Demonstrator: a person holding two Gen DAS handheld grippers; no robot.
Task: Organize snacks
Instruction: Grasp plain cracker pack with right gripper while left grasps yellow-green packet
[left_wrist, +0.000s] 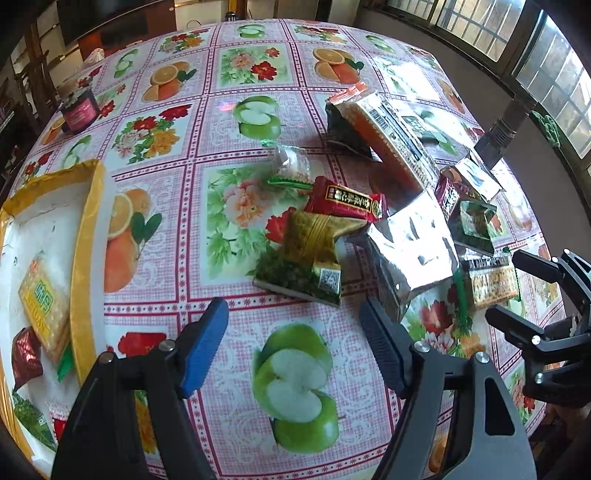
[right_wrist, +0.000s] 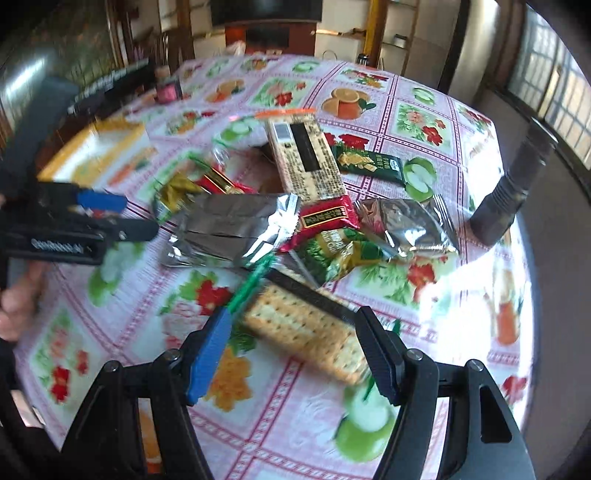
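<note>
Left hand pose: the left tool tilts steeply down over the desk, above a printed green apple, at 6 o'clock from the snack pile.
Left tool: fingers spread wide, nothing between them, touching nothing; the nearest packet is the green packet, just past the tips at 12 o'clock.
Right hand pose: the right tool tilts down at the near edge of the pile; in the left wrist view it shows at 3 o'clock.
Right tool: fingers spread, with a cracker packet lying between them; the blue finger is at its green end flap, the other close by its far end; whether either pad touches it I cannot tell, the picture is blurred.
Person: a hand shows at 9 o'clock in the right wrist view, gripping the left tool's handle.
Snack pile: mid desk, heaped and overlapping: a silver foil packet, a red packet, a gold packet, a long biscuit pack leaning on the others.
Tray: a yellow-rimmed tray at 9 o'clock in the left wrist view, well apart from the pile, holding a yellow cracker pack and a dark red packet.
Other: a dark jar at 10 o'clock on the far desk.
</note>
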